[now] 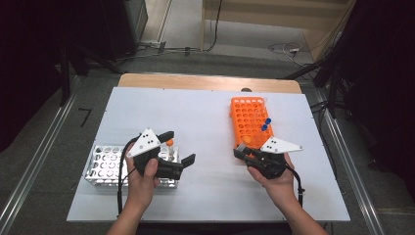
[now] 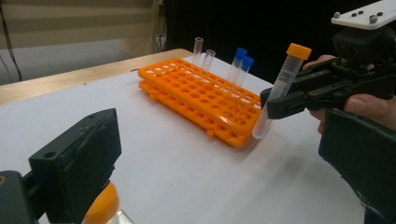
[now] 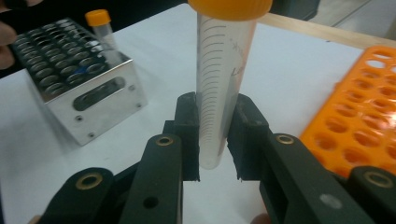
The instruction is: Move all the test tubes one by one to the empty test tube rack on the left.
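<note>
Fingers of the right gripper (image 3: 212,140) are closed on a tube (image 3: 224,84) with an orange cap, holding it upright by its lower part, and in the left gripper view this tube (image 2: 282,88) hangs just beside the near end of the orange rack (image 2: 201,95), with its round bottom above the tabletop (image 2: 187,172). Fingers of the left gripper (image 1: 173,152) stand wide apart and grip nothing; in the high view this gripper is at the lower left of the frame, over the metal rack (image 1: 105,166). I judge the work to be the moving of tubes between the two racks, and it seems to be in the middle: one tube is in transit and not yet placed in any hole. In the orange rack I see two tubes with blue caps (image 2: 240,63) and two open tubes without caps (image 2: 203,53) near its far end, while most holes are free. In the metal rack one orange-capped tube (image 3: 103,35) stands at the far side, in the upper left of the right gripper view. Which rack will receive the held tube, I cannot tell.
</note>
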